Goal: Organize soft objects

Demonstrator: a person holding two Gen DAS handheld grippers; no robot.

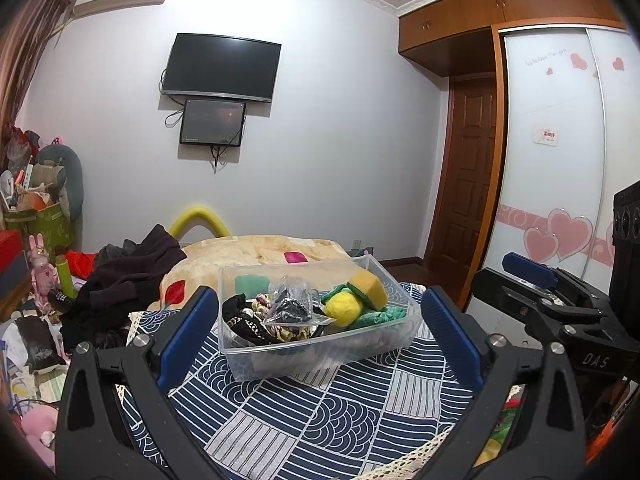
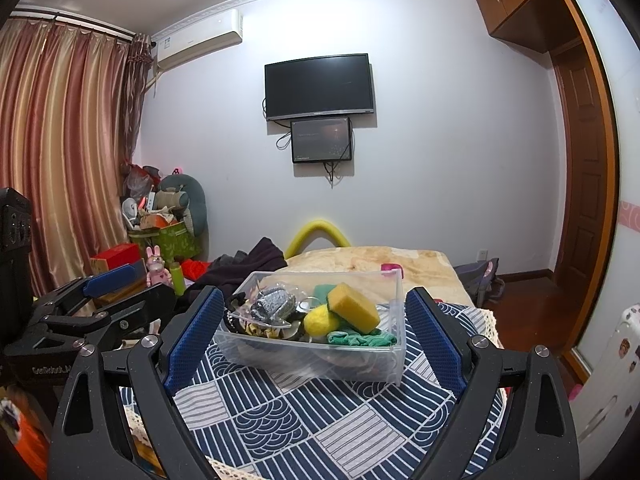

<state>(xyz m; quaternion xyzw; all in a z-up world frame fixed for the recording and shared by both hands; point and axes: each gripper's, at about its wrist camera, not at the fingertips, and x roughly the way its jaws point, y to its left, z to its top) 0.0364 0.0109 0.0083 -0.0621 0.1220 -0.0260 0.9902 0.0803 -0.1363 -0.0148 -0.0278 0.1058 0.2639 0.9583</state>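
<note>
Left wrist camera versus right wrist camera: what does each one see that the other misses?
Only the left wrist view shows the wardrobe's sliding door with pink hearts and the right gripper at its right edge. Only the right wrist view shows the striped curtains, the white radiator and the left gripper at its left edge. Both show the clear plastic bin holding the yellow sponge and yellow ball, the patterned blue cloth beneath, and the wall television.

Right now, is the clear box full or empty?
Nearly full. The clear box holds a yellow sponge, a yellow ball, a green cloth and more.
</note>
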